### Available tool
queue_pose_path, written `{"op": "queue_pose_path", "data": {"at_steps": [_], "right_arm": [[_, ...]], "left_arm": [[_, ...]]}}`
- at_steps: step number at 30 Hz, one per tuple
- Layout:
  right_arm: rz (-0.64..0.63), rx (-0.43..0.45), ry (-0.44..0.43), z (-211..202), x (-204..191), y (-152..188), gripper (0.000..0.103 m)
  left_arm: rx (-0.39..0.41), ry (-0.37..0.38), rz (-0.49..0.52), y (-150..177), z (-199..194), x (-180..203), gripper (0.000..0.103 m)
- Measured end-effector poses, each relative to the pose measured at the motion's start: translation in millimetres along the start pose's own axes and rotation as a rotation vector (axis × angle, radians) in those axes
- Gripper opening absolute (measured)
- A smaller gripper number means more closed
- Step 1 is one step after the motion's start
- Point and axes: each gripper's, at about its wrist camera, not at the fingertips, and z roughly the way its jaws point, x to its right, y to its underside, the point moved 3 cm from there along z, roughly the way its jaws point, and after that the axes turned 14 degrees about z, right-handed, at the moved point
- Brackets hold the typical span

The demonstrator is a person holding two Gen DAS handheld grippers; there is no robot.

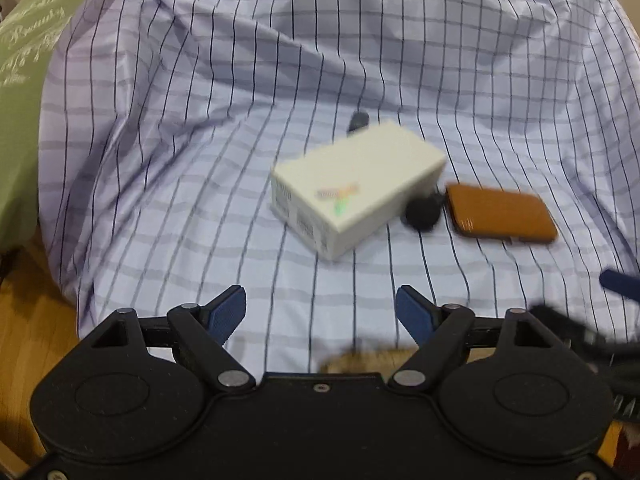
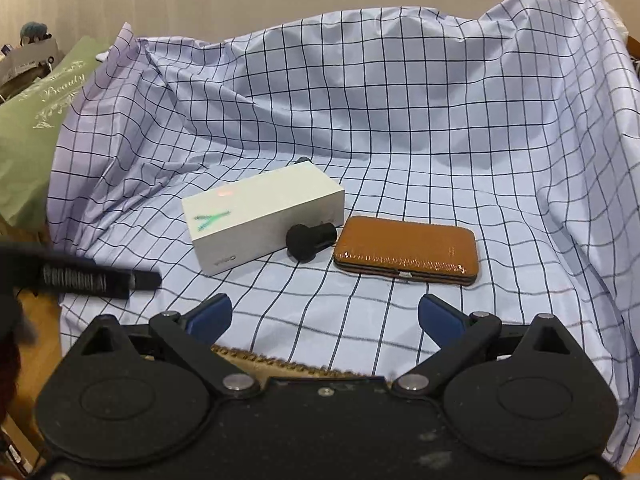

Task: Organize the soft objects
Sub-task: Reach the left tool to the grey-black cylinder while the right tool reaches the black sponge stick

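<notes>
A pale lilac cloth with a dark grid pattern [image 2: 400, 120] is draped over a seat, rumpled into folds at the back and left and lying flatter across the middle. On that flat part sit three things in a row: a white rectangular cardboard box [image 2: 260, 216] with a small coloured mark on top, a small black cylindrical plug-like object [image 2: 308, 240] touching the box's right end, and just beside it a flat tan leather case with rounded corners [image 2: 406, 250] and a metal clasp on its near edge. A green cushion with pale lettering [image 2: 36, 120] leans at the left, beyond the cloth's edge.

The left tongs [image 1: 320, 312] point downward at the cloth's near part, blue pads apart, nothing between them. The right tongs [image 2: 324, 320] point the same way, jaws spread wider, also empty, with the tan case ahead and a little right. The cloth's near hem lies under both, over a brown fringed edge [image 2: 272, 360].
</notes>
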Motion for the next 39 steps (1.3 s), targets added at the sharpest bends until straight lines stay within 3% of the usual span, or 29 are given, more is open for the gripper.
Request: {"op": "queue_pose_path", "data": {"at_steps": [9,17,26,31,39], "right_arm": [[-0.032,0.0,-0.016,30,-8,-22,0.1],[-0.037,-0.002,-0.027,52,-6,-37,0.1],[-0.026,-0.018,-0.017,80,2,-51,0.1],[-0.005,-0.042,-0.017,92,7,-49,0.1],[-0.01,-0.032,-0.012,101,11,-56,0.1]], "left_arm": [[0.041,-0.034,0.028,-83,42,-32,0.079],[-0.054,-0.071,0.106,-139,115,-39,0.079],[-0.223,0.019,0.165,-158,186,-35,0.078],[-0.296,0.076,0.109,-164,213,-40,0.076],[-0.34,0.123,0.054,-165,239,-39,0.076]]}}
